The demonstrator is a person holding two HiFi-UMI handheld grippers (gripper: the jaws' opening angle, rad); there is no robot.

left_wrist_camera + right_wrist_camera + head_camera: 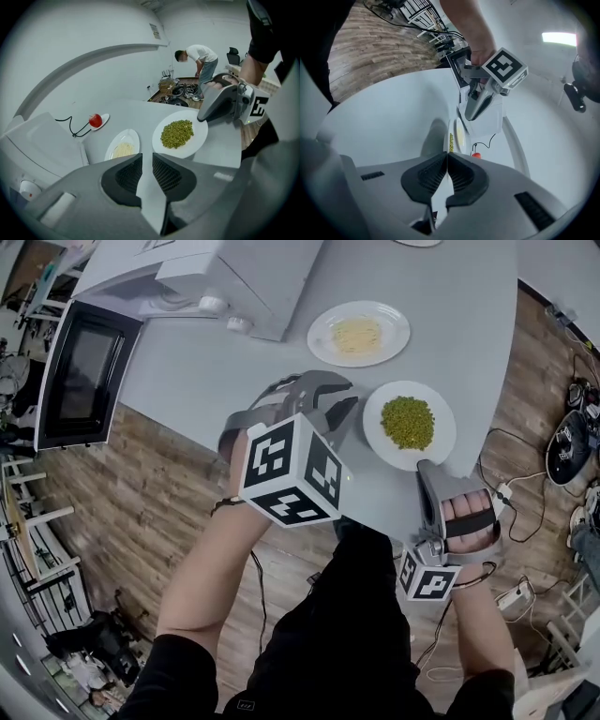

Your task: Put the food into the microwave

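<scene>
A white plate (442, 442) of green peas (407, 421) sits at the table's near edge. My right gripper (427, 471) reaches it from the near side, shut on its rim; the right gripper view shows the plate (451, 140) edge-on running into the closed tips (446, 159). My left gripper (333, 404) hovers just left of the peas plate (197, 138), jaws a narrow gap apart and empty (147, 161). A second plate (389, 321) with pale noodles lies farther back. The white microwave (216, 277) stands at the back left, its dark door (84, 371) swung open.
A red tomato (95, 120) on a small saucer with a black cable lies beyond the noodle plate (134, 138). The grey table (234, 371) curves away over wooden floor. Cables and gear (572, 442) lie on the floor at right. A person (199, 58) bends over in the background.
</scene>
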